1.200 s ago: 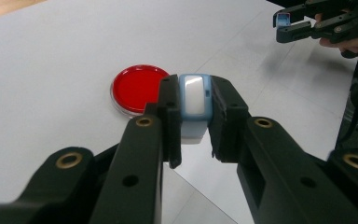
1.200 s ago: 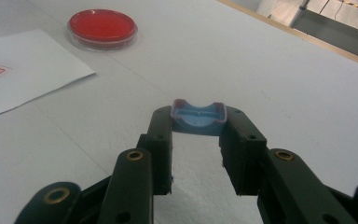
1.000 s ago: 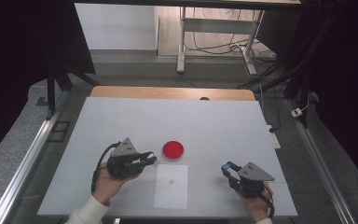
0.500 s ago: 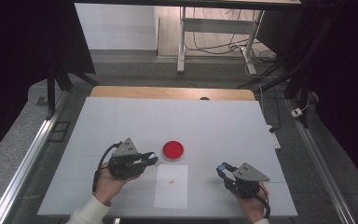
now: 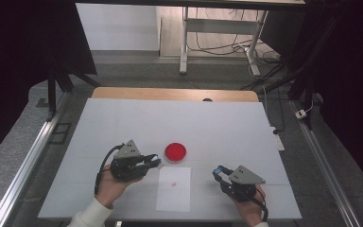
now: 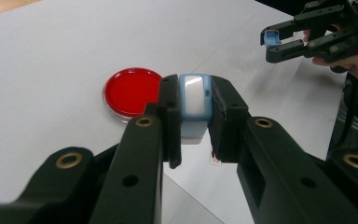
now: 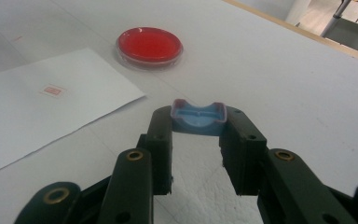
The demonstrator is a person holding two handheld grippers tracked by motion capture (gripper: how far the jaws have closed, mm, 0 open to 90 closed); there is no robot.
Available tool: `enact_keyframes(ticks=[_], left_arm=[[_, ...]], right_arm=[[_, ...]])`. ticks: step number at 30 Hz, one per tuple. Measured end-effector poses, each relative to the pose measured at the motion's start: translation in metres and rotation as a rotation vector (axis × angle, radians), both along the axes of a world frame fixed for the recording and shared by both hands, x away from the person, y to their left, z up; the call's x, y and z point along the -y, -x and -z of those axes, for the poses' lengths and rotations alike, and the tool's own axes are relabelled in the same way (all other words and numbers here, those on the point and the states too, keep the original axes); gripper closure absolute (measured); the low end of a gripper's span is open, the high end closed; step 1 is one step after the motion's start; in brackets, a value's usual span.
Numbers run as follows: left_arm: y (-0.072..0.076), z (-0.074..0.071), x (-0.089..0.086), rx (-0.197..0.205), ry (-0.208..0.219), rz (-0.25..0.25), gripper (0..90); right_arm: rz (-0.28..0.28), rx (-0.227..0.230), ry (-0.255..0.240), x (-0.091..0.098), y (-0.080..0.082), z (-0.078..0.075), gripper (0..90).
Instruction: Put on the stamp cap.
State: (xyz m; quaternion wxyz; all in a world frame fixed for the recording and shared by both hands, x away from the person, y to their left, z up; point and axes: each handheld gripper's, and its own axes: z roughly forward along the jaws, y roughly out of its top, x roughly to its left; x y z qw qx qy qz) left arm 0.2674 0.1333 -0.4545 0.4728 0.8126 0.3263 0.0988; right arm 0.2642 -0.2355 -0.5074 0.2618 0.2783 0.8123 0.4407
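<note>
L jaws pinch blue-white block [image 6: 194,105] | R jaws pinch blue cap [image 7: 198,118] | red dish [image 5: 175,152] btwn.

no readable text or labels

Both hands low over the table, left gripper [image 5: 155,161] pointing right with jaws clamped, right gripper [image 5: 216,171] pointing up-left, jaws pinched too, forearms coming in from the near edge.
</note>
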Motion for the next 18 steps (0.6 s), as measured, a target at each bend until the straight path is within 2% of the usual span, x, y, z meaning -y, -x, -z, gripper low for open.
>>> enact_keyframes(ticks=[18], left_arm=[[-0.0005, 0.0003, 0.0040, -0.001, -0.001, 0.007, 75.6]], right_arm=[[-0.019, 0.000, 0.006, -0.0099, 0.0003, 0.0011, 64.9]])
